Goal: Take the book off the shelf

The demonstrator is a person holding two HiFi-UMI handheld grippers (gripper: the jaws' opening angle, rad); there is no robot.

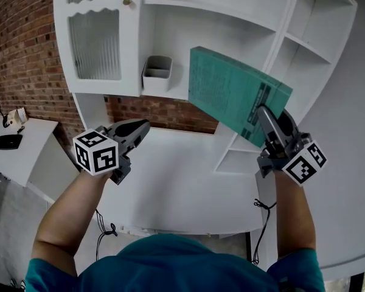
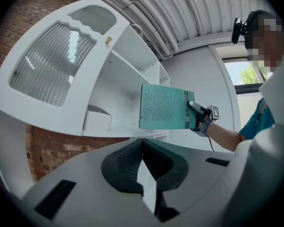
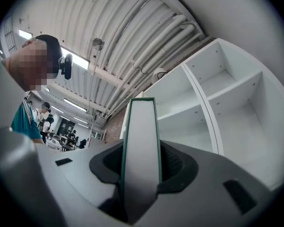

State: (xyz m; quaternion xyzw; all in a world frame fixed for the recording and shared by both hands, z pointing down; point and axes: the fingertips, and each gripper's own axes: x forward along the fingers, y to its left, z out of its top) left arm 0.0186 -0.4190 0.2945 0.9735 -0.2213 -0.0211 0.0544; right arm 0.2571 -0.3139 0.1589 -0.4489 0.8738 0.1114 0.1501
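Backdrop: white shelf unit (image 1: pixel 164 35) on a brick wall (image 1: pixel 24 53), with a white desk (image 1: pixel 170 181) below.
Book (image 1: pixel 231 93): teal and tilted. It is out of the shelves and in the air, rising up and away from the right gripper (image 1: pixel 267 117) toward the left one's side.
Right gripper: clamped on the book's lower end, a pad on each cover and the page edge between the jaws.
Left gripper (image 1: pixel 135 128): jaws together with nothing between them, well apart from the book.
Bin (image 1: pixel 157 73): small and white, on the shelf beyond the left gripper.
Stage: the book looks already freed, so carrying it clear and setting it down probably remains.
Doing it well: the hold is at one end, so the long free part levers on the pads. Keep the squeeze firm, move slowly, and steer the far corner away from the shelf edges.
Backup: the left gripper could steady the free edge if the book sags.
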